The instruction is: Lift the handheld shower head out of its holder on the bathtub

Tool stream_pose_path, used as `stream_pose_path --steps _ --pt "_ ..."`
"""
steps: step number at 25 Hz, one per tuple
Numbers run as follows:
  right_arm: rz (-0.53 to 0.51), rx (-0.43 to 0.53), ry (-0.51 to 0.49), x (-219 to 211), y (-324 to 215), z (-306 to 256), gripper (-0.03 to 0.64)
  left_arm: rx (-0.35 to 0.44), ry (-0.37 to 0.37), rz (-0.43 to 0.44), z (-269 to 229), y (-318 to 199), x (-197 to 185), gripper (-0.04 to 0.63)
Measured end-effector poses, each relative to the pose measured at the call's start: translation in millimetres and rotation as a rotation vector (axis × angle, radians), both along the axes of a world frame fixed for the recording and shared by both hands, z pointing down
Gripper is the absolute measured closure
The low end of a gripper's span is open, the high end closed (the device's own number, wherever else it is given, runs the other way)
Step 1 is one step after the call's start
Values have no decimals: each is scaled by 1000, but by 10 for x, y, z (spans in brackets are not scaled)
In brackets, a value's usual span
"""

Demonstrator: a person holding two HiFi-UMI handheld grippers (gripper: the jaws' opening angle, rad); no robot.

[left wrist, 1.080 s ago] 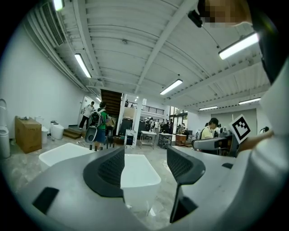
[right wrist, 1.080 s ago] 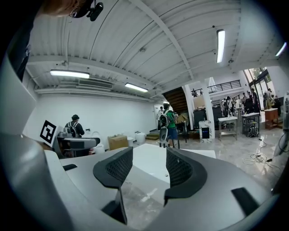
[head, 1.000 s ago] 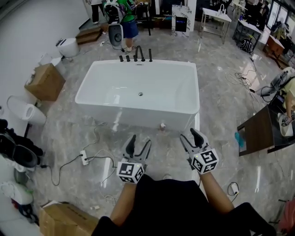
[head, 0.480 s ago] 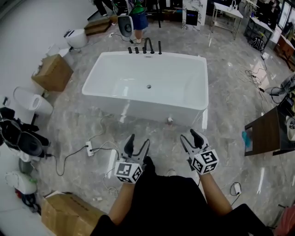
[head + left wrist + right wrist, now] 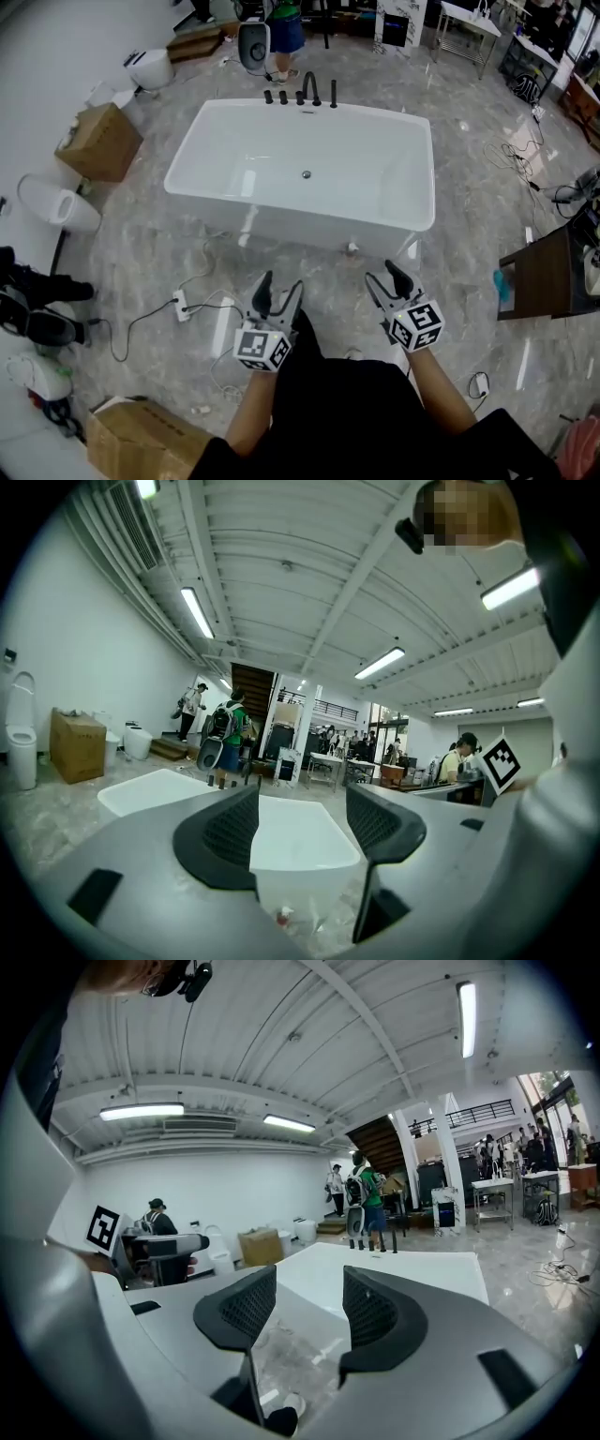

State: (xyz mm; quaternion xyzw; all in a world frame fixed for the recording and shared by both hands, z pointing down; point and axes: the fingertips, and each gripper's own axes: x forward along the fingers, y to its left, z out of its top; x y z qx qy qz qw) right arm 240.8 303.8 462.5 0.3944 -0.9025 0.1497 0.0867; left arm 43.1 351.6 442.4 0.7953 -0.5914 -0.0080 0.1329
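The marble floor (image 5: 487, 187) is taking up most of the head view, and the white bathtub (image 5: 281, 221) is sitting in the middle of it, empty, with its long side facing the person. A cardboard box (image 5: 100, 141) is lying well off to the tub's left. Along the far rim a row of black fittings (image 5: 292, 97) is standing upright. The slim post at the right end of that row is probably the handheld shower head (image 5: 333, 94), seated in its holder, though it is too small here to be sure.

The person is standing on the near side of the tub, holding both tools low in front of the body. The left tongs (image 5: 281, 284) are gaping with nothing between the pads, and the right tongs (image 5: 382, 274) are likewise spread and empty; each gripper view is showing only tub and floor through the gap.

The approach is the step in hand: nothing is grasped and the shower head is well apart from both tools. The next move is calling for walking round or reaching across to the far rim, then bringing one open pair around the handle before lifting straight up.
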Motion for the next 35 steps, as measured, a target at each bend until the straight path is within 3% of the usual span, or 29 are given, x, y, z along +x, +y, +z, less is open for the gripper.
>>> stream_pose_path --steps 6,16,24,30,35 --pt "-53 -36 11 -613 -566 83 417 -3 30 14 53 -640 -509 325" --pt "-104 -4 76 -1765 -1568 -152 417 41 52 70 -120 -1771 -1429 325" --pt "-59 -19 66 -2483 -2208 -151 417 58 27 106 -207 -2326 -2171 324" --pt "-23 -48 71 -2694 -2323 -52 417 59 30 106 -146 -2480 -2462 322" --pt "-16 -75 94 -2609 -2250 93 417 20 70 87 29 -2485 -2448 322"
